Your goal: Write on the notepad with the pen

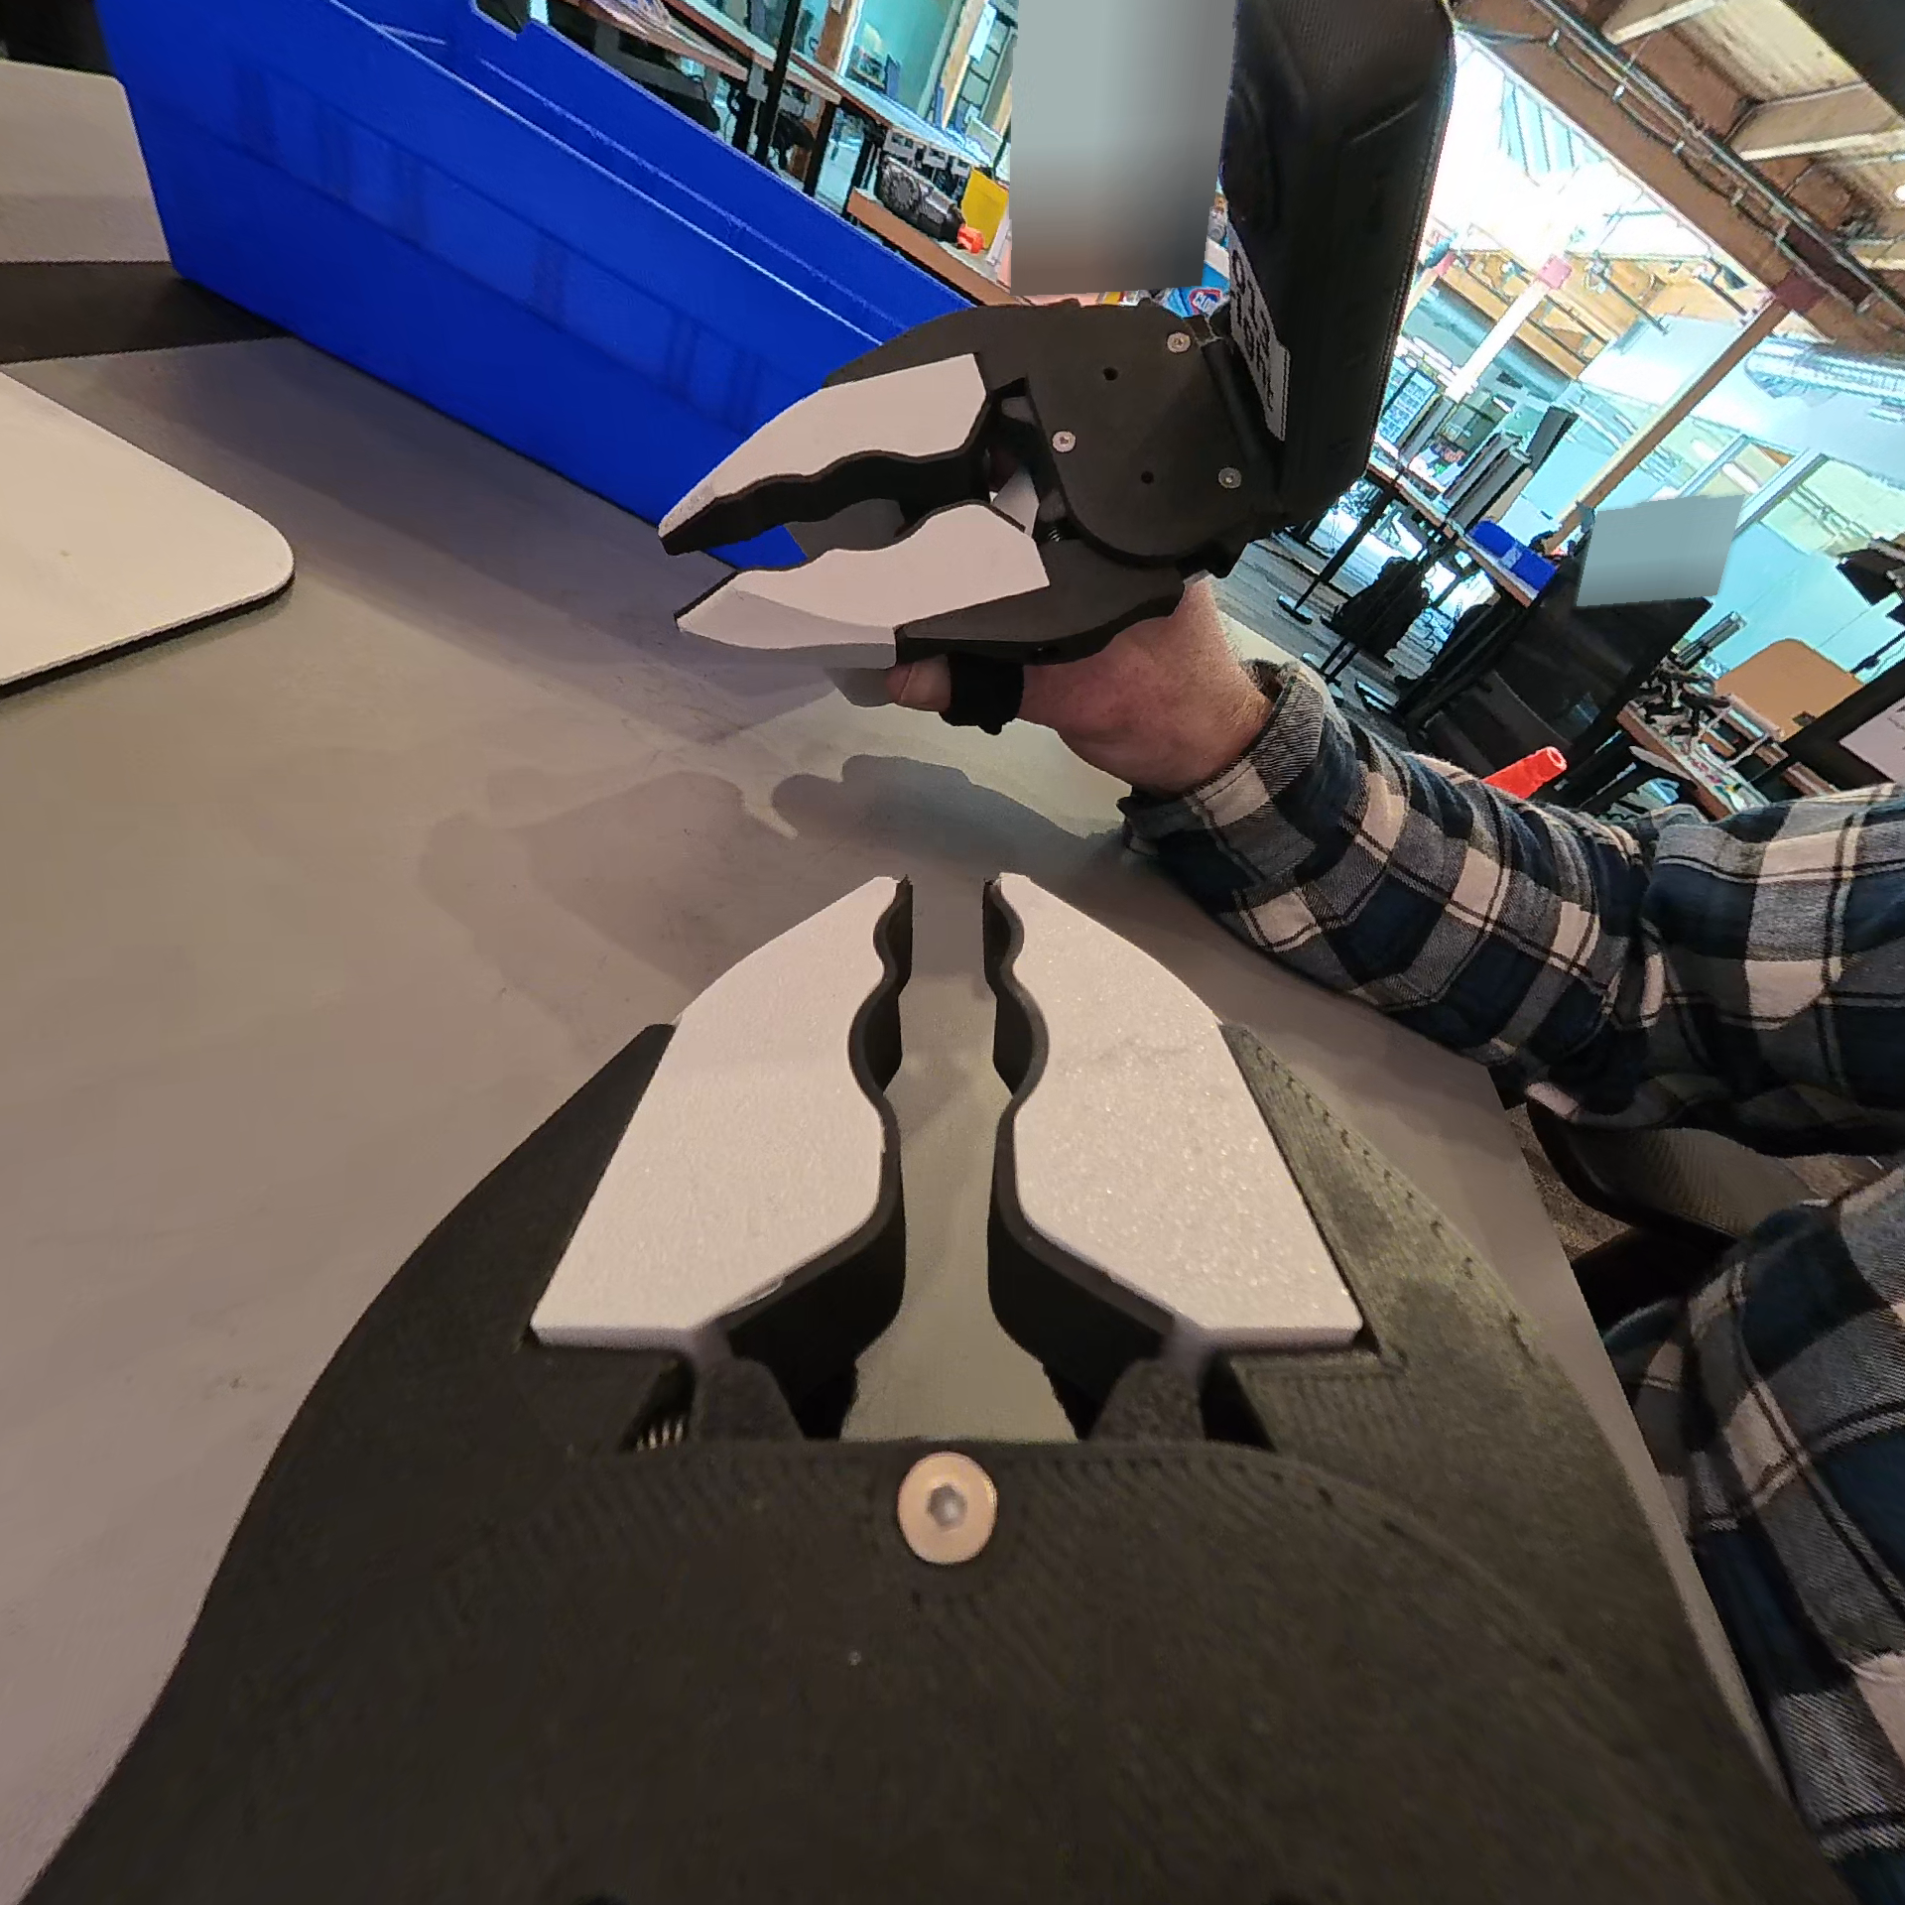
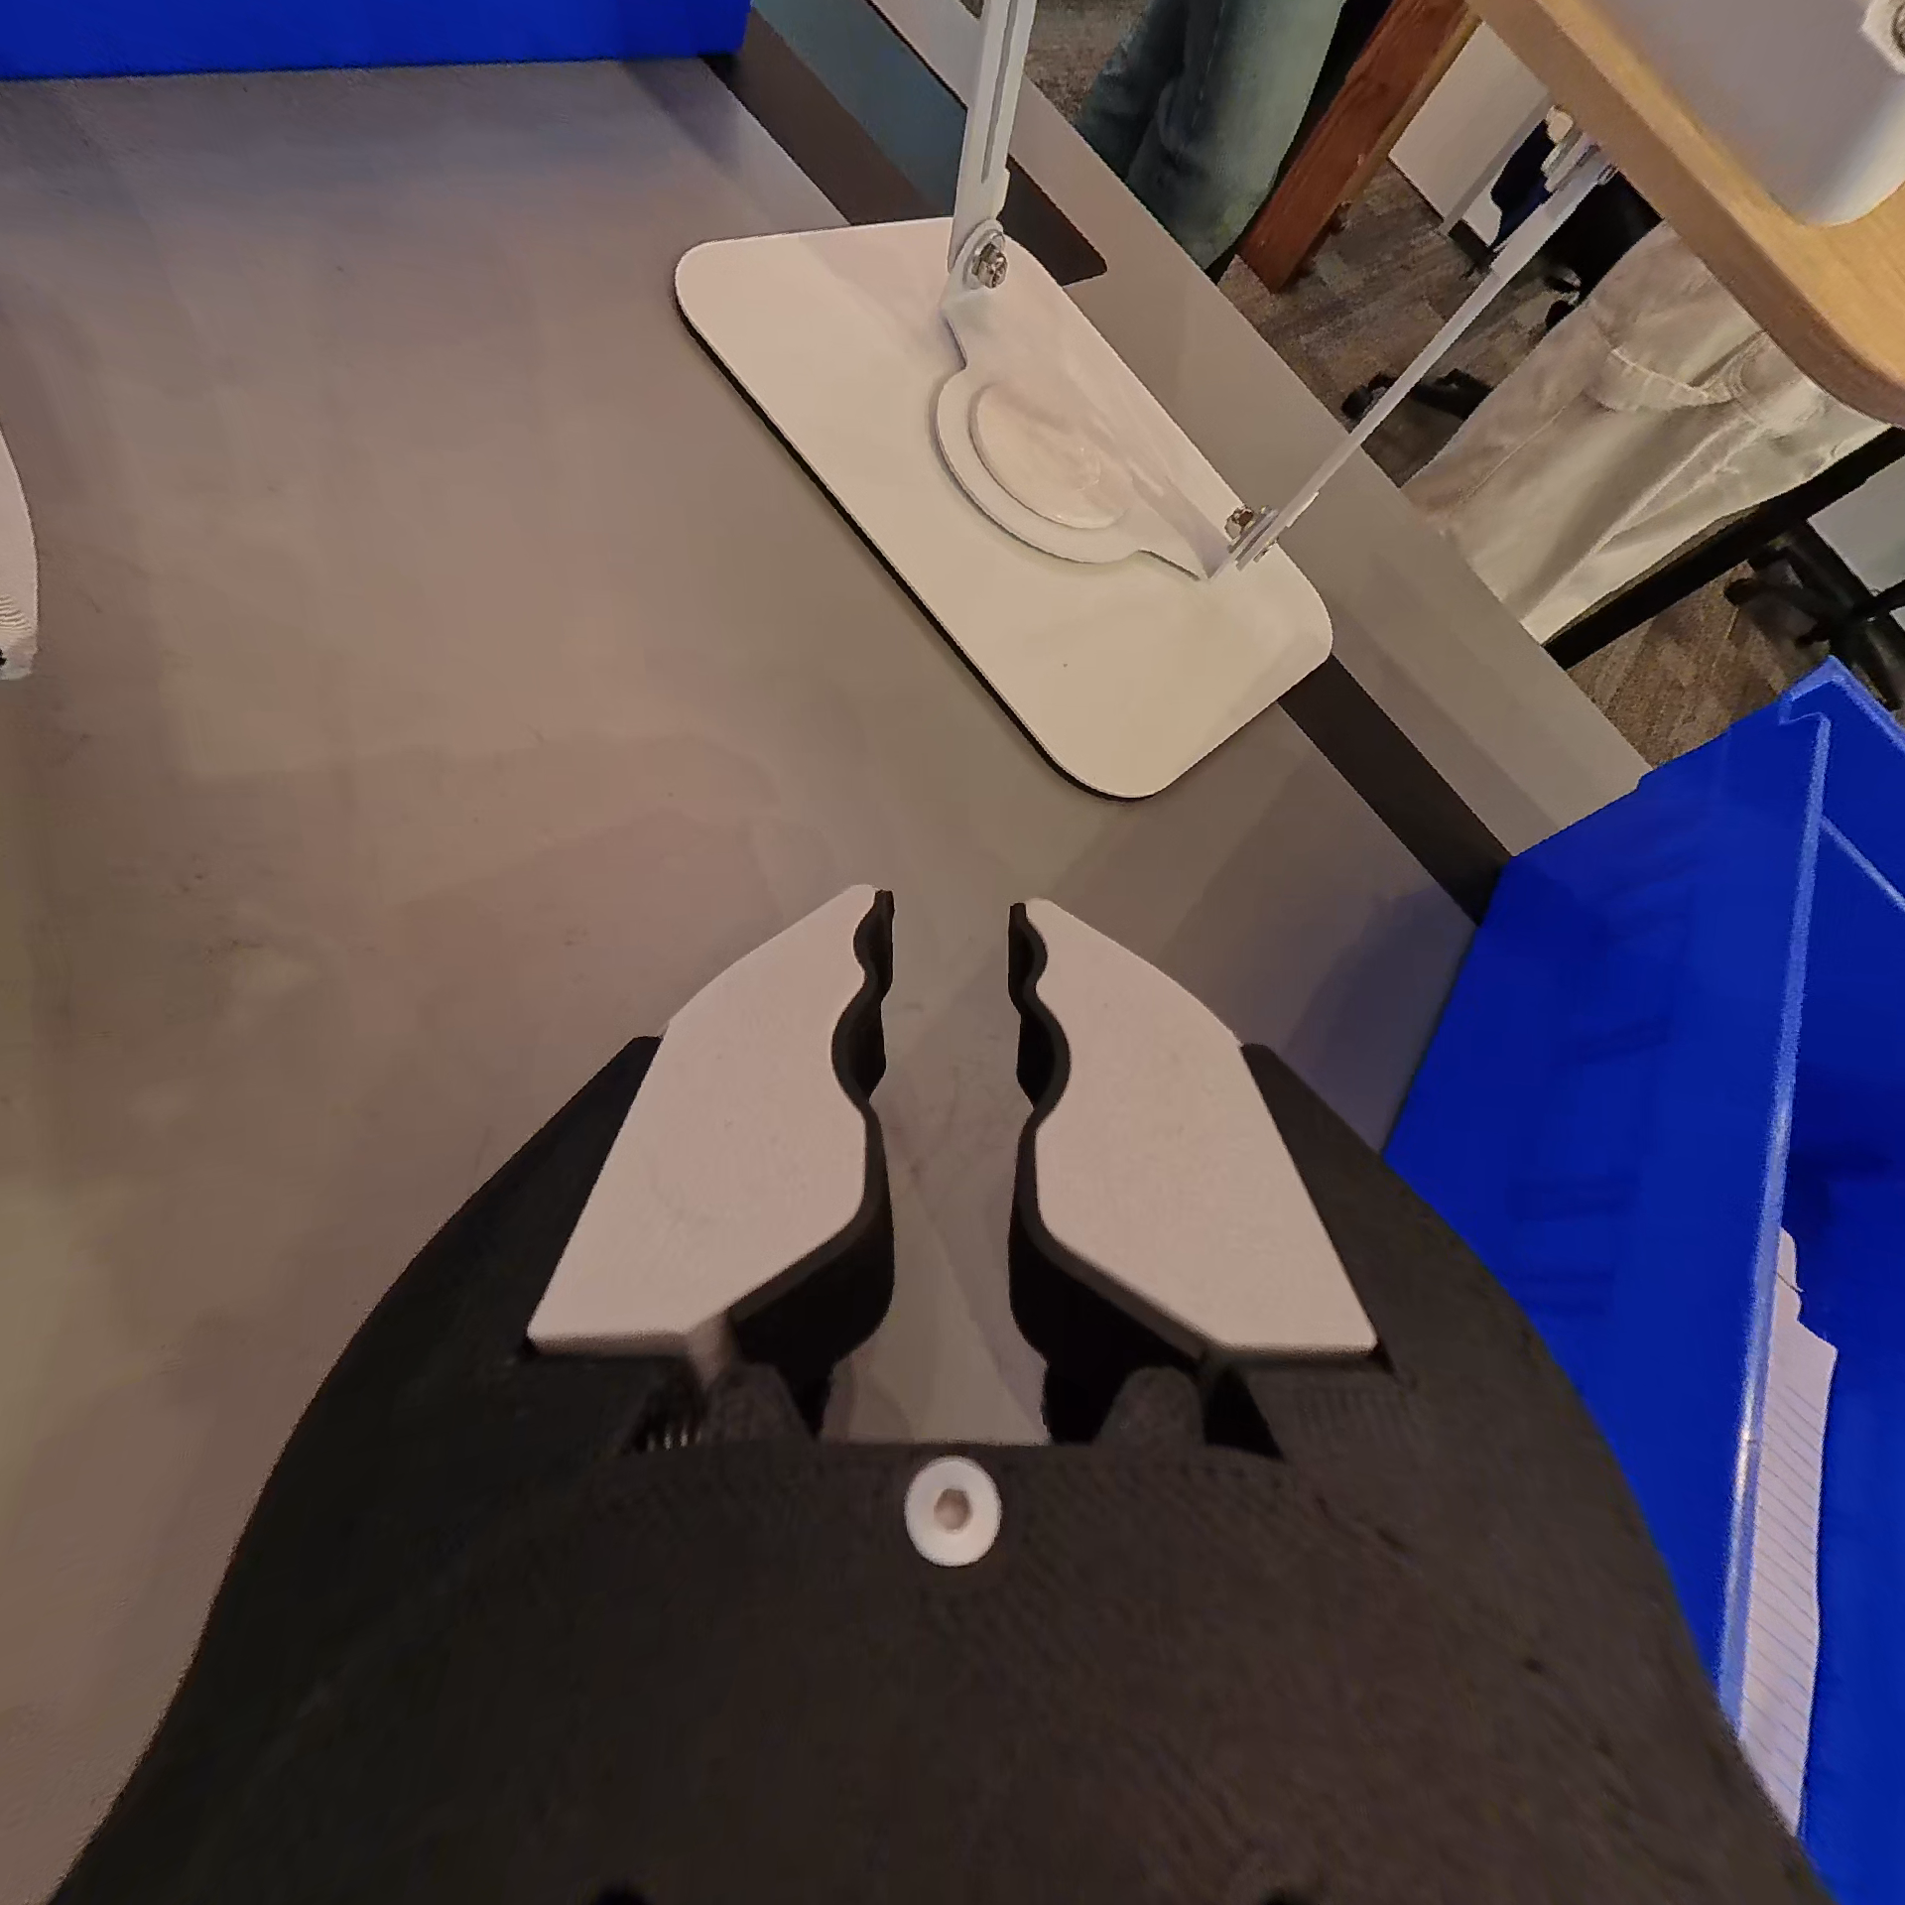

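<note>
My left gripper (image 1: 948,892) is open and empty, low over the grey table (image 1: 309,928). My right gripper (image 2: 950,912) is open and empty too, its jaws a small gap apart. It also shows in the left wrist view (image 1: 693,573), held up above the table by a hand (image 1: 1134,701) in a plaid sleeve, in front of the blue bin (image 1: 464,227). In the right wrist view the blue bin (image 2: 1608,1134) stands to the right, and lined white paper (image 2: 1778,1526), likely the notepad, lies inside it. I see no pen clearly.
A white flat stand base (image 2: 1082,639) with thin metal arms sits on the table ahead of the right gripper; its corner shows at the left of the left wrist view (image 1: 113,546). The table edge (image 2: 1371,722) runs just behind it. Workshop tables lie beyond. The tips of one gripper are about 12 cm away from the tips of the other.
</note>
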`<state>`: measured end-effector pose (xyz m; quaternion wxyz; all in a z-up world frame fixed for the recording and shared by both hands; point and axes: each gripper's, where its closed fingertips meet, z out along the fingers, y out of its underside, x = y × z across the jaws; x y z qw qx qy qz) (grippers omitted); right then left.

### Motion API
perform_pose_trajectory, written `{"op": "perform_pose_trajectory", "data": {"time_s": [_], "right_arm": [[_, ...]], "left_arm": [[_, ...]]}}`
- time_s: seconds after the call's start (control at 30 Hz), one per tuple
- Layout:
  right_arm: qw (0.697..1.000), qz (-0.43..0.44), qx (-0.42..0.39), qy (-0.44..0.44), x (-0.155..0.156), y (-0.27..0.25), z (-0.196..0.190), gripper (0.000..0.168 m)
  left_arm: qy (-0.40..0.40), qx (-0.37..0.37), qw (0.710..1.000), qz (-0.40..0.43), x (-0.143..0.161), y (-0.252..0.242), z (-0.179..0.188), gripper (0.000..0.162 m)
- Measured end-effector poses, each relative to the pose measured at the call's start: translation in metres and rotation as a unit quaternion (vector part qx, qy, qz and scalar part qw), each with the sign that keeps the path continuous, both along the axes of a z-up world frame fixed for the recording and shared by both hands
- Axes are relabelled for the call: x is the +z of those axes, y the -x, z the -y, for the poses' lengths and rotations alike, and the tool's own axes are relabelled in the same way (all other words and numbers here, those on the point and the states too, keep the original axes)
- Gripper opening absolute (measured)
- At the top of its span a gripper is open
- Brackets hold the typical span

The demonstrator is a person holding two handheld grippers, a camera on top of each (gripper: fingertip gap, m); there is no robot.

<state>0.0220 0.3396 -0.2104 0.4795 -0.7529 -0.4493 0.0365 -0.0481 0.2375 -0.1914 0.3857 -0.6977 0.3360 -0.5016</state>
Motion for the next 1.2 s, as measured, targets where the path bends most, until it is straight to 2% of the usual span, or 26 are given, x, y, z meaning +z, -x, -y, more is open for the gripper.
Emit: {"op": "perform_pose_trajectory", "data": {"time_s": [1.2], "right_arm": [[1.000,0.000,-0.002,-0.020,0.0094,0.0011,-0.0002,0.022]], "left_arm": [[-0.005,0.029,1.000,-0.001,0.0003,0.0033,-0.0066,0.025]]}}
